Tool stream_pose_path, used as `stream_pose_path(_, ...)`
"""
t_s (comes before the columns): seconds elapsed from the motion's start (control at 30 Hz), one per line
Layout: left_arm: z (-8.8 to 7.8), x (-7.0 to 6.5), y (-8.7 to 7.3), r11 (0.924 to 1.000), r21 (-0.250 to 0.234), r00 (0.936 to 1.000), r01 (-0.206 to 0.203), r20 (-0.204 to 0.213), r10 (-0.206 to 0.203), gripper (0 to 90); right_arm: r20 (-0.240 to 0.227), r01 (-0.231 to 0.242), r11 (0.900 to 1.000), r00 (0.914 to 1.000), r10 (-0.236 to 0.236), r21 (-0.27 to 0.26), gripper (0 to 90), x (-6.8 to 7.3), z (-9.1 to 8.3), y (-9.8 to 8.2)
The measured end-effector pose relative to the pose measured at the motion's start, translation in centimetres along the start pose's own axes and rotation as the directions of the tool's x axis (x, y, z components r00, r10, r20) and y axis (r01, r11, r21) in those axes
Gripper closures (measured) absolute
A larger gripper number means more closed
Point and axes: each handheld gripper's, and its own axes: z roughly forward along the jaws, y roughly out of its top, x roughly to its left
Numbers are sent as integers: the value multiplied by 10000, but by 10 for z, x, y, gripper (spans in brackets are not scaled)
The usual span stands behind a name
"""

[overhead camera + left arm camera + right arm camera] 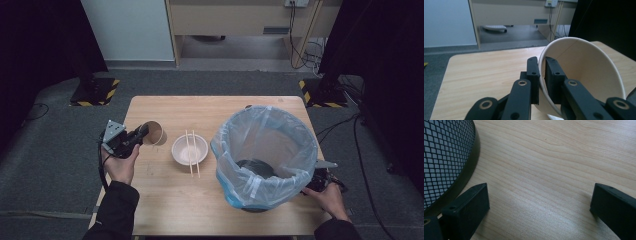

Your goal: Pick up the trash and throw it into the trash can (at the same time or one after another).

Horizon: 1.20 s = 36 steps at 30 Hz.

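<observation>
Left gripper (541, 75) clamps the rim wall of the tan paper cup (154, 133), tipped above the table's left side; right gripper (539, 205) stands wide and empty.

Carry it level to the black mesh bin with its pale blue plastic liner (265, 150), apparently clearing the white round bowl (189, 149) bearing two pale wooden chopsticks (192, 152).

Cups: one (155, 132); tilted
Bowls: one (189, 149); white
Chopsticks: two (192, 152); laid across the bowl
Bins: one (265, 155); bag-lined
Tables: one (170, 200)
Grippers: two; left (141, 134); right (320, 181)
</observation>
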Motion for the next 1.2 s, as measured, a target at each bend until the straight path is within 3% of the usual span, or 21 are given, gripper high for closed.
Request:
stream_pose_path(0.27,-10,-11,15,9975,-702,9994,-6,332,29,818,2,-4,10000,10000,4,2,24,0,0,0)
stream_pose_path(0.37,-16,-17,25,9934,-1149,9986,-24,530,85,818,3,0,10000,10000,0,0,24,0,0,0)
stream_pose_path(0.57,-20,-24,36,9882,-1529,9968,-98,771,218,818,2,7,10000,10000,-7,-3,24,0,0,0)
stream_pose_path(0.93,-29,-40,58,9677,-2517,9912,159,1315,179,818,7,10,10000,10000,-10,-3,24,0,0,0)
stream_pose_path(1.2,-36,-56,81,9542,-2991,9859,-29,1588,527,818,4,5,10000,10000,-5,1,23,0,0,0)
